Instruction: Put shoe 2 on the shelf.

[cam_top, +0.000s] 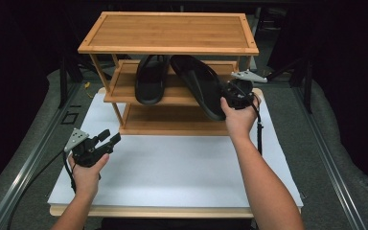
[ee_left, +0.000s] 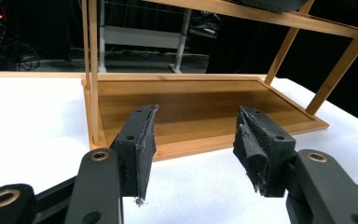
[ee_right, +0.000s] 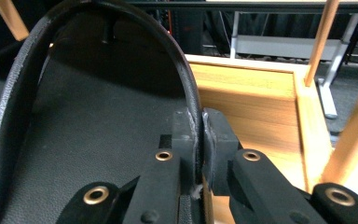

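A bamboo three-tier shoe rack (cam_top: 167, 31) stands at the back of a white board (cam_top: 172, 167). One black sandal (cam_top: 151, 79) lies on the middle shelf at the left. A second black sandal (cam_top: 199, 84) tilts across the front of that shelf, its heel hanging lower. My right gripper (cam_top: 226, 94) is shut on this sandal's strap; in the right gripper view the jaws (ee_right: 199, 128) pinch the strap's edge beside the footbed (ee_right: 88, 126). My left gripper (cam_top: 111, 136) hovers open over the board's left side, and its jaws (ee_left: 196, 144) point at the bottom shelf (ee_left: 191, 102) with nothing between them.
The rack's thin uprights (ee_left: 92, 70) stand close ahead of the left gripper. The top shelf and bottom shelf (cam_top: 172, 122) hold nothing. Grey carpet and metal rails (cam_top: 326, 158) flank the board. A shelf rim (ee_right: 307, 126) and upright lie right of the right jaws.
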The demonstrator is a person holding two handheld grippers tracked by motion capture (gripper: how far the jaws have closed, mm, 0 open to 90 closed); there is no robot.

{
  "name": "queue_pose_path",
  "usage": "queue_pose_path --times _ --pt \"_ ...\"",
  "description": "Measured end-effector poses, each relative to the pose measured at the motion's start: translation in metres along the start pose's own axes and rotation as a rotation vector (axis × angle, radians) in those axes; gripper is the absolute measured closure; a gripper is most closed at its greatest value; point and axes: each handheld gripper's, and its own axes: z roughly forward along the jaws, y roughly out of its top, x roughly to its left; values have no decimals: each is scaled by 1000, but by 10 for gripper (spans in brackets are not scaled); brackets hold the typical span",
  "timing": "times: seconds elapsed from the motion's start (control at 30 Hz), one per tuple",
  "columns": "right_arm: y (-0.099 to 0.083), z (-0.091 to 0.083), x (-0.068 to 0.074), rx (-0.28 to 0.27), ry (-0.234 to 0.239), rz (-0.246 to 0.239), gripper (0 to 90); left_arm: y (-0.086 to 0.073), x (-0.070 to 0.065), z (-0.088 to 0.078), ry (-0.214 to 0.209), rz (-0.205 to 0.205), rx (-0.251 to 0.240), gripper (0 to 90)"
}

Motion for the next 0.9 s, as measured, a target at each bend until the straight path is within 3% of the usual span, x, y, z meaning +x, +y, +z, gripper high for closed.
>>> queue_pose_path --times 0.3,0.5,0.83,0.9 --pt "1 32 7 30 -50 16 844 0 1 2 3 3 7 477" --pt "10 45 11 17 -80 -8 843 0 1 2 1 1 6 478" --pt "17 64 8 17 -131 58 843 0 2 3 -3 -1 7 479" --pt "17 66 8 20 -161 61 841 0 2 3 -2 -2 5 479"
